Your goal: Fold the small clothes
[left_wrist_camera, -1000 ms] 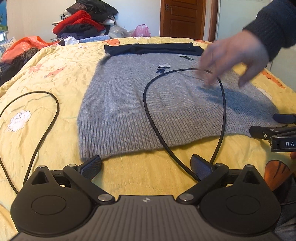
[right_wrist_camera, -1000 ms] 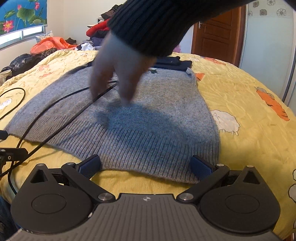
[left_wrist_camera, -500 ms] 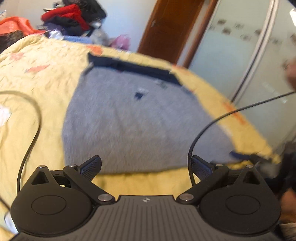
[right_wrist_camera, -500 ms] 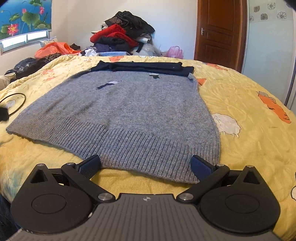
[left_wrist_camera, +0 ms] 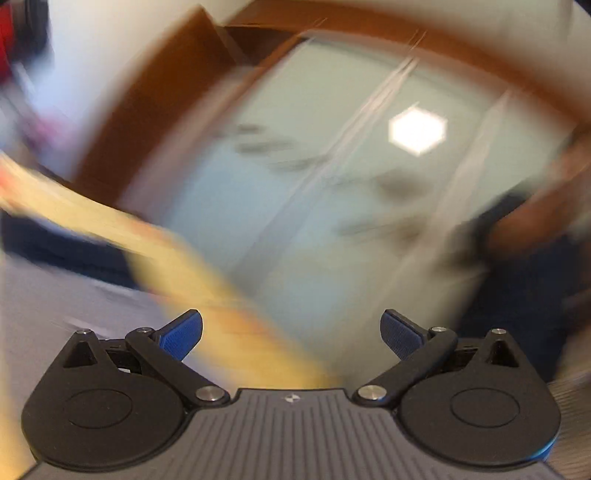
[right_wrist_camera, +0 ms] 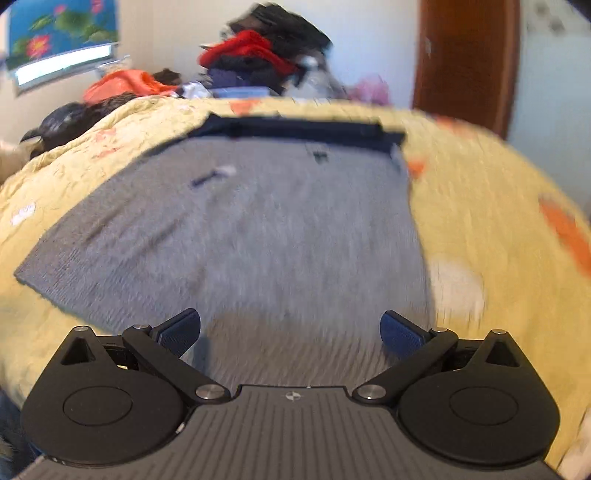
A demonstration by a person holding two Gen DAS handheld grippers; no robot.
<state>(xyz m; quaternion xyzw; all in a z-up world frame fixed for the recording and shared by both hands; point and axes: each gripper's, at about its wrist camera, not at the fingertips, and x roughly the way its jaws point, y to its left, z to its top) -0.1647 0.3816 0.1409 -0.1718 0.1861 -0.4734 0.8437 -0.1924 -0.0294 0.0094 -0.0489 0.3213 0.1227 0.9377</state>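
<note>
Ribbed grey knit sweater [right_wrist_camera: 258, 229] on crinkled yellow cloth quilt [right_wrist_camera: 480, 206].

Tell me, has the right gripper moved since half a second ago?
Yes. The right gripper has moved forward over the grey sweater: its ribbed hem now lies between the open fingers.

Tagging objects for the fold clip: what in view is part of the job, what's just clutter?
Job:
grey sweater, flat on the yellow quilt
left gripper, open
right gripper, open, over the sweater's hem

Clutter:
clothes pile
orange garment
wooden door
flower picture
</note>
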